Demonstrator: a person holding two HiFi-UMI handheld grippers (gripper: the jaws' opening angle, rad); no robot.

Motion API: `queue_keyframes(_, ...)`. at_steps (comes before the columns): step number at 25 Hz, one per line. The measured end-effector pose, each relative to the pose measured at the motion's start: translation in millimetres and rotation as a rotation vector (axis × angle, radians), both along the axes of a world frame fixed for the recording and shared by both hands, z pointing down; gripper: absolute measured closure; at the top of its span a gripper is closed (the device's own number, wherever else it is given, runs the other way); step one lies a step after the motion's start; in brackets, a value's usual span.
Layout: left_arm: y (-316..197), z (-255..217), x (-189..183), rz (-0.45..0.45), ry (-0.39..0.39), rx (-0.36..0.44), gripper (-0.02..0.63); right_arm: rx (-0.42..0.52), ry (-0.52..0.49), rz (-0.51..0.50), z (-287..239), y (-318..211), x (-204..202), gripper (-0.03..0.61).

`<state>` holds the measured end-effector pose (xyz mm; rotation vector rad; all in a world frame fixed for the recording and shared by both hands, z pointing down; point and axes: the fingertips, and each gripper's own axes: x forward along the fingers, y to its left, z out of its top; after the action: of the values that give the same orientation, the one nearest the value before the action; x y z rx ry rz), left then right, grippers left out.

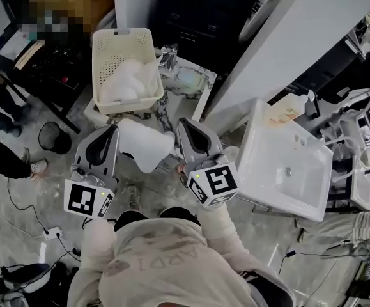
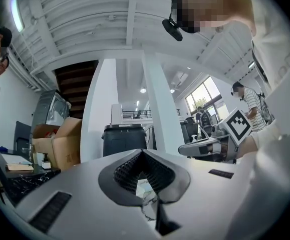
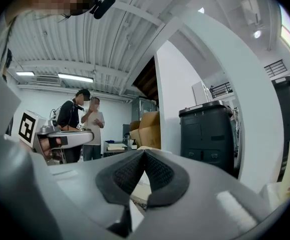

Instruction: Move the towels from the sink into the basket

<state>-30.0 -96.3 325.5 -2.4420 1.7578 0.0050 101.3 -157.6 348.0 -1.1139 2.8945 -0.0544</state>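
White cloth spans the gap between our two tools: one towel (image 1: 145, 147) hangs stretched between the left gripper (image 1: 114, 130) and the right gripper (image 1: 183, 125), each pinching an opposite edge. Both sets of jaws stand closed on the towel. The left gripper view and the right gripper view each show the jaws pressed together, with only a sliver of pale material at the seam. We grip at two points so that the towel hangs spread rather than trailing as a bundle.

The towel is in the air just short of the basket (image 1: 101, 43), which stands ahead of us. Other white towels (image 1: 128, 82) lie heaped inside it (how many, we cannot count). The sink (image 1: 312, 171) is to our right, well apart from the basket; its basin shows bare, with no cloth visible in it. We judge this towel to be the last or nearly the last item, and the step in hand to be the carry to the basket.

Both grippers point level and side by side, which holds the cloth spread between them. For the next step we expect to bring both grippers over the basket opening, then open both jaws together. Opening one side alone would let the towel swing and possibly drape over the rim.
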Motion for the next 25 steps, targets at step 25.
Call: queue_keyframes(25,-77,49,-79,0.189,-0.017,-0.075,0.611,-0.402,0.391,-0.066,178,-40,-101,0.471)
